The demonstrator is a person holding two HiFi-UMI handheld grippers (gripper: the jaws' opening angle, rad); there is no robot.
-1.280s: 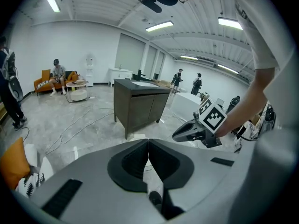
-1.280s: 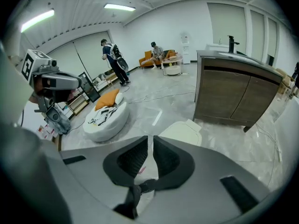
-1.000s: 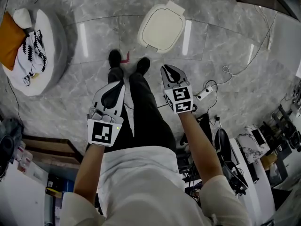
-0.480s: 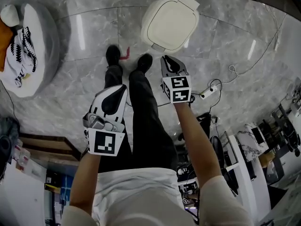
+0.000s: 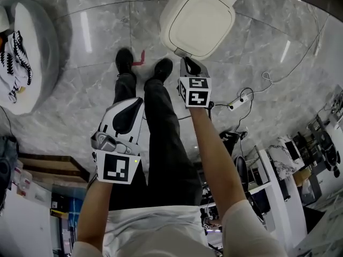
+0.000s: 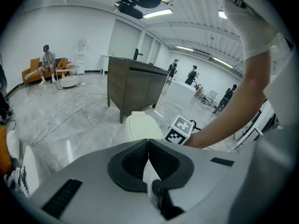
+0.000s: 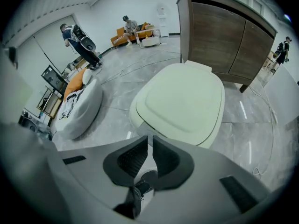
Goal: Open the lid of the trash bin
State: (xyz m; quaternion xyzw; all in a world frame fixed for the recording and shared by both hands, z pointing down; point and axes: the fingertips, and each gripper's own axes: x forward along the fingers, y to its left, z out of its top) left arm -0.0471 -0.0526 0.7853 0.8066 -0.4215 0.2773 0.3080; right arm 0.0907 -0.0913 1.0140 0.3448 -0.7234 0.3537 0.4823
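Trash bin [image 5: 199, 21] closed, right gripper [image 5: 189, 64] held at its front edge

The pale bin was seen on the grey marble floor [image 5: 96, 79], just ahead of the person's black shoes [image 5: 162, 68]. Its lid [image 7: 184, 97] was lying flat and shut on the body. In the right gripper view a dark wooden cabinet [image 7: 224, 36] was shown right behind the bin.

The right gripper was stretched forward on a straight arm, and its tips were placed close before the front edge of the bin. Whether the edge was touched could not be told. Its jaws were brought almost together, with only a thin slit left between them, and nothing was gripped in it.

The left gripper [image 5: 131, 107] was kept lower and nearer to the body, over the person's left leg, well apart from the bin. Its jaws were pressed fully together and nothing was pinched between them. In the left gripper view the bin was seen beyond the jaws, beside the marker cube [image 6: 181, 129] of the right gripper.

A round grey cushion [image 5: 32, 47] with a patterned black and white cloth [image 5: 15, 63] on it was found on the floor to the left. A white power strip [image 5: 236, 105] with cables was lying to the right of the right arm.
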